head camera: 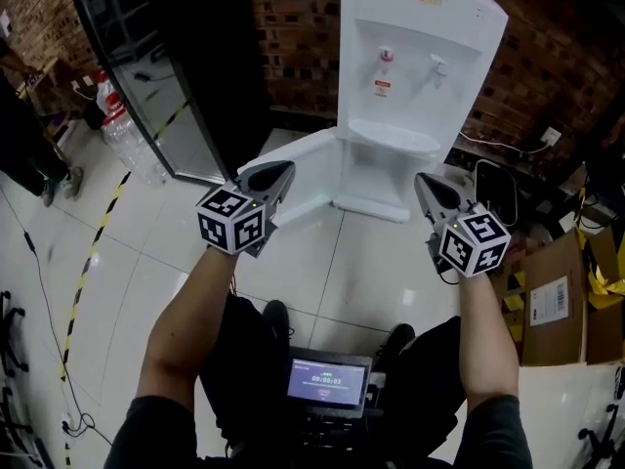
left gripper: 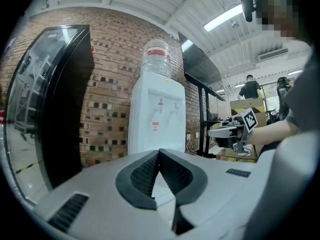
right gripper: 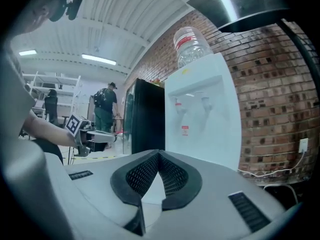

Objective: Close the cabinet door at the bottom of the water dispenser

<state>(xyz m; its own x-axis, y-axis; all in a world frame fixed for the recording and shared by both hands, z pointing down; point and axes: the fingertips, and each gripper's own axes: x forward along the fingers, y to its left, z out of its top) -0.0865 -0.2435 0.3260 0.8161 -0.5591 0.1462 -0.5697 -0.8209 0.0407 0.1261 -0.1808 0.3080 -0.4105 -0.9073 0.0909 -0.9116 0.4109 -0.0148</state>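
Note:
The white water dispenser (head camera: 410, 57) stands against the brick wall, with a clear bottle on top (left gripper: 157, 56). Its bottom cabinet door (head camera: 311, 169) hangs open, swung out to the left over the tiled floor. My left gripper (head camera: 281, 171) is shut and empty, its tip close to the door's outer end; whether it touches I cannot tell. My right gripper (head camera: 423, 181) is shut too, holds nothing, and hovers right of the dispenser's base. In the left gripper view the dispenser (left gripper: 155, 119) rises beyond the closed jaws (left gripper: 159, 151); the right gripper view shows the dispenser (right gripper: 200, 119) likewise beyond its closed jaws (right gripper: 159, 153).
A tall black glass-door cooler (head camera: 166, 76) stands left of the dispenser, with large water bottles (head camera: 122, 130) beside it. Cardboard boxes (head camera: 562, 296) sit at the right, cables run along the wall, and a person (right gripper: 105, 109) stands in the background.

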